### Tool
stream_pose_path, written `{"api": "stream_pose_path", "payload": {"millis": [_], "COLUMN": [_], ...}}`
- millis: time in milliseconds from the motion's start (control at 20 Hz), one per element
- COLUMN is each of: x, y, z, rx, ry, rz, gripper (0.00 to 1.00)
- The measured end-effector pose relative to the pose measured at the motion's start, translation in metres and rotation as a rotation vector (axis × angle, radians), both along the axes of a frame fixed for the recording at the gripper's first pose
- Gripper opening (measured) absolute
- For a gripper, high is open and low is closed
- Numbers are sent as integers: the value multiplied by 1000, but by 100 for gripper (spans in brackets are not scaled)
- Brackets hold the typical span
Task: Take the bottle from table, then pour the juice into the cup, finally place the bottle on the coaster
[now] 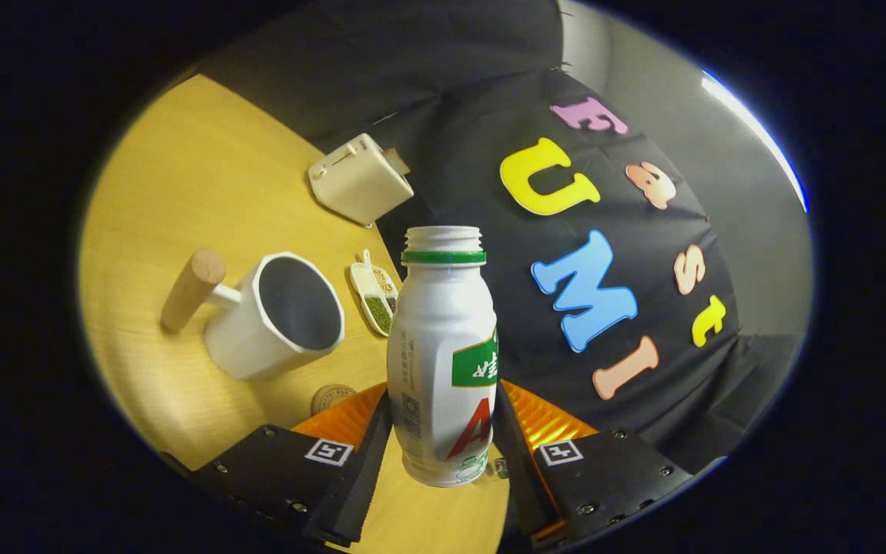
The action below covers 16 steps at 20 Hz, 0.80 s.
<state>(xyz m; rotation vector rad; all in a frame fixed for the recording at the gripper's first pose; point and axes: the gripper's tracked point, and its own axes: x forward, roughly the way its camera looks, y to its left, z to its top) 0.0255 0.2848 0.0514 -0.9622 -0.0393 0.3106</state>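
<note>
Tabletop [181, 192]: light yellow wood grain, rounded edge, evenly lit. Black cloth [451, 100] hangs as the booth wall along its far edge, creased and draped. Beyond the cloth, a plain grey-white wall [666, 100]. A bright strip of light [751, 127] runs along that wall's outer side.

Fisheye on the gripper, tilted, looking forward along its jaws, close above the table [181, 200]
</note>
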Motion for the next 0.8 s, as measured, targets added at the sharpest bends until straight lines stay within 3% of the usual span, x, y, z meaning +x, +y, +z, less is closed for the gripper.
{"api": "stream_pose_path", "payload": {"millis": [300, 800], "x": [3, 34], "y": [1, 15], "z": [7, -24], "rx": [401, 818], "ry": [110, 283], "rz": [26, 65], "gripper": [73, 73]}}
